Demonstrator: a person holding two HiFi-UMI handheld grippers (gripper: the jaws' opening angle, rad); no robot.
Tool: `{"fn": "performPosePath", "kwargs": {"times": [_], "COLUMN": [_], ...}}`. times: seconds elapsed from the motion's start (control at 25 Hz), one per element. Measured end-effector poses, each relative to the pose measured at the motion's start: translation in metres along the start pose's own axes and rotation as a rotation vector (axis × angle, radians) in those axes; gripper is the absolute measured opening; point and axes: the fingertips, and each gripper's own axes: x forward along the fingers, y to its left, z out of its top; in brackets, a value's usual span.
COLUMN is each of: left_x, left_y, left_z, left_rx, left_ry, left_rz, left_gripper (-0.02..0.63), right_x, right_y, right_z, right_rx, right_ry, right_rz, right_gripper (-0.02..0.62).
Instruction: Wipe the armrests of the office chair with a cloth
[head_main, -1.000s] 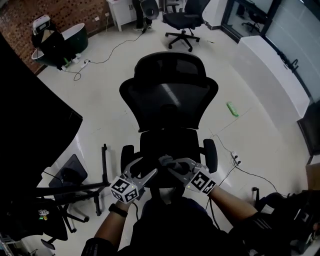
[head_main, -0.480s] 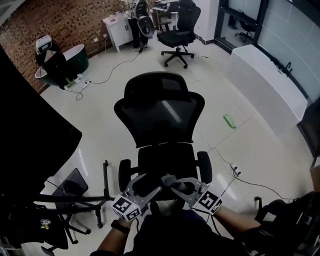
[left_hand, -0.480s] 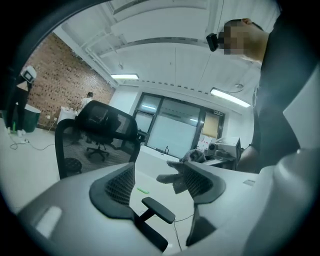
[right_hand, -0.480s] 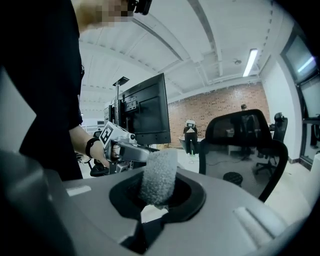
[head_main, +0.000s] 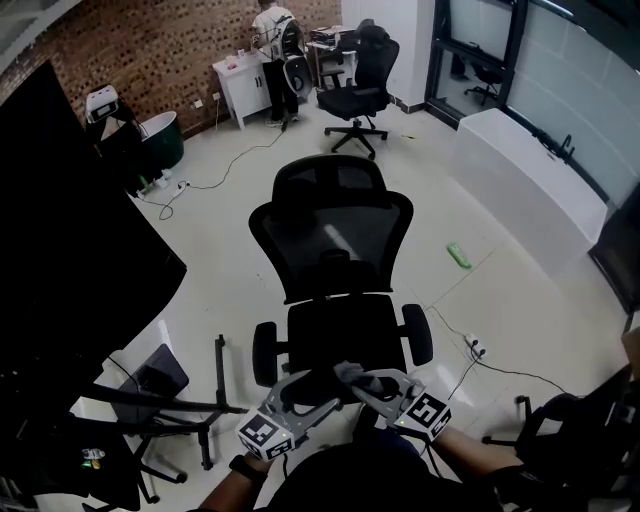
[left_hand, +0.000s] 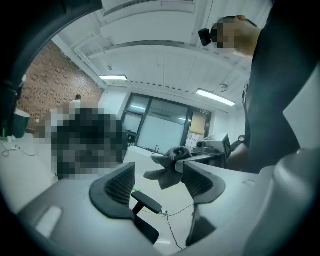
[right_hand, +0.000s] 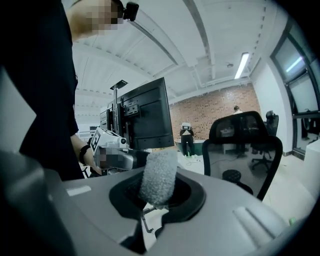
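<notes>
Right tongs (right_hand: 159, 194) pinch the grey cloth (right_hand: 159, 172) (left tongs (head_main: 318, 392) gape wide) before the office chair (head_main: 333, 238).

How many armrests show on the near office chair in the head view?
2. The left-side armrest stands at the view's left of the seat, and the right-side armrest at its right. Both show in full, and none seems hidden.

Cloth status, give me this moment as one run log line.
right gripper: shut on cloth | left gripper: open, empty | armrests: not touched by cloth
</notes>
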Motion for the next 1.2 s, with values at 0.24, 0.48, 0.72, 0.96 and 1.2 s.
{"fn": "performPosePath", "kwargs": {"times": [0.24,0.48,0.72,0.96,1.2], "left_x": [-0.077,-0.143,-0.172,-0.183,-0.184], "left_y": [-0.036,-0.068,-0.088,-0.111,-0.134], "left_z": [-0.021,-0.034,-0.039,-0.041,-0.04], "left_rx": [0.033,0.044,0.045,0.054,0.065], "left_ry": [0.002,0.018,-0.007,-0.025,-0.031], "left_rz": [-0.067,-0.105,-0.127,-0.146,-0.16], "left_gripper": [0.328,0.328,0.327,0.327,0.327], "right_x": [0.005,0.002,-0.007,-0.024,-0.047], "right_y": [0.076,0.151,0.204,0.226,0.234], "right_z": [0.015,0.017,0.016,0.015,0.011], "right_rx": [-0.003,0.022,0.008,-0.009,-0.011], "right_ry": [-0.062,-0.096,-0.097,-0.097,-0.129], "right_rz": [-0.084,-0.149,-0.167,-0.199,-0.229], "right_gripper": [0.035,0.036,0.035,0.035,0.035]}}
